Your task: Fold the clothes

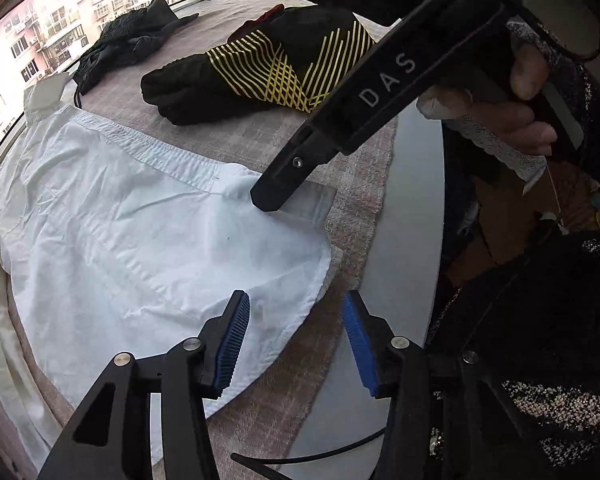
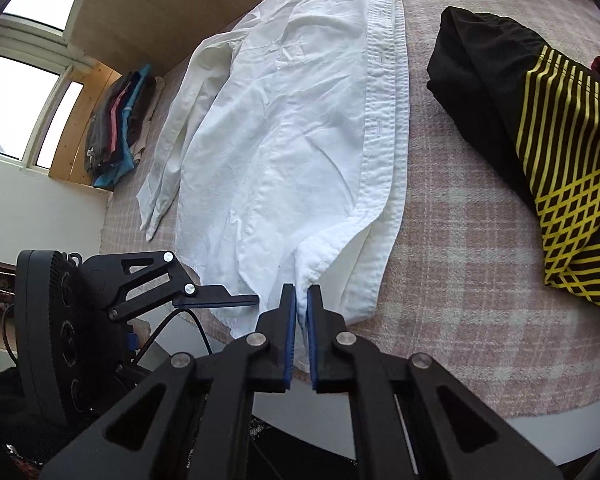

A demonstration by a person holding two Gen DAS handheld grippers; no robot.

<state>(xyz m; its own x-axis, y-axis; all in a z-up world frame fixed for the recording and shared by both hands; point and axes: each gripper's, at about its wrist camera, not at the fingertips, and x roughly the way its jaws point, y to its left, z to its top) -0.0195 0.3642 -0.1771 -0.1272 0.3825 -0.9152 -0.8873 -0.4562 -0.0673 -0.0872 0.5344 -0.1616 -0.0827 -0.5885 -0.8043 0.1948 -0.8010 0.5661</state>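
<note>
Nearest me, my right gripper (image 2: 301,294) has its blue-padded fingers (image 2: 289,336) pinched closed on the bottom hem corner of the white cotton button-up shirt (image 2: 300,128); a small bunch of fabric puckers just ahead of the tips. My left gripper (image 1: 294,338) hovers over the shirt's lower hem with its fingers apart, nothing between them.

The shirt lies flat along the pink plaid cloth (image 2: 460,240) covering the round white counter (image 1: 412,200), hem toward me, button placket running away, one sleeve trailing off the far side.

Step in hand, as I judge it: taking hold of the hem to start the first fold. Right side secured, left not yet.

Next move calls for: the left fingers down onto the opposite hem edge and a firm pinch, then both hands lifting evenly so the fabric does not skew.

Beyond the shirt: a black garment with yellow stripes (image 1: 260,68), bunched, well apart from it. Farther off, a dark crumpled garment (image 1: 132,44) near the window, and a stack of folded clothes (image 2: 120,128) on a wooden shelf.
</note>
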